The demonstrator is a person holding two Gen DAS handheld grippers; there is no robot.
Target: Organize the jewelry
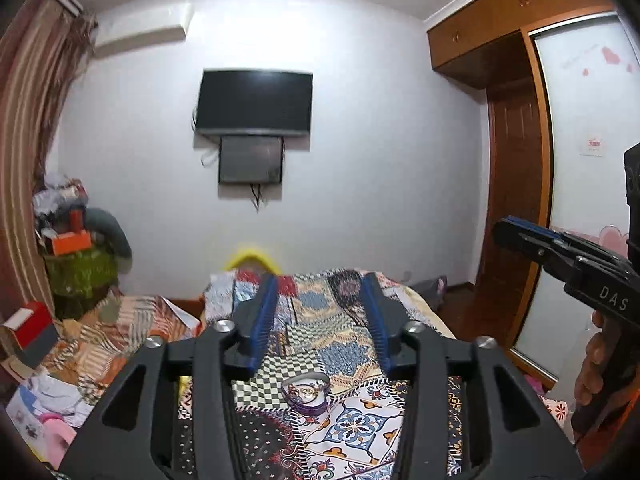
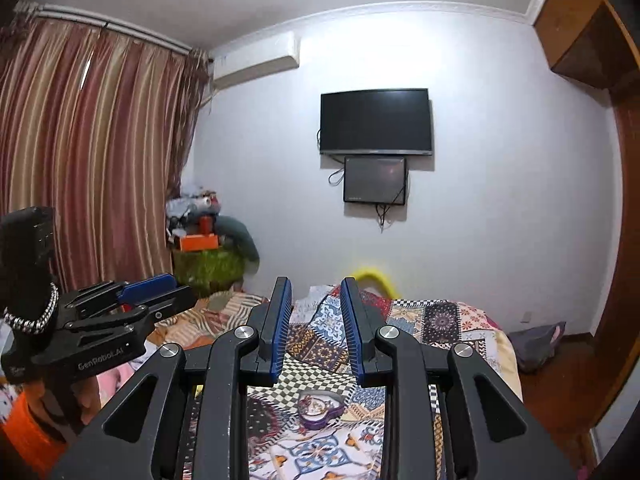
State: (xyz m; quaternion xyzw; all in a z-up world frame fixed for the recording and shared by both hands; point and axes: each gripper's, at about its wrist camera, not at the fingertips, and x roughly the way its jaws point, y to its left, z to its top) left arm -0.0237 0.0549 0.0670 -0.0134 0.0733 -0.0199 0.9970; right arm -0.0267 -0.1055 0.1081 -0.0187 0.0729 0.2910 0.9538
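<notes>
A purple heart-shaped jewelry box (image 1: pixel 306 394) lies open on the patchwork bedspread (image 1: pixel 352 360), with small gold pieces inside; it also shows in the right wrist view (image 2: pixel 320 408). My left gripper (image 1: pixel 322 280) is open and empty, held above the bed with the box low between its arms. My right gripper (image 2: pixel 314 286) is open and empty, also above the box. Each gripper shows in the other's view, the right one (image 1: pixel 516 232) at the right edge and the left one (image 2: pixel 160 286) at the left.
A TV (image 1: pixel 254 104) hangs on the far wall. A pile of boxes and clothes (image 1: pixel 76 240) stands at the left by the curtain (image 2: pixel 92 152). A wardrobe with a sliding door (image 1: pixel 580 160) is on the right. Papers and a red box (image 1: pixel 30 328) lie left of the bed.
</notes>
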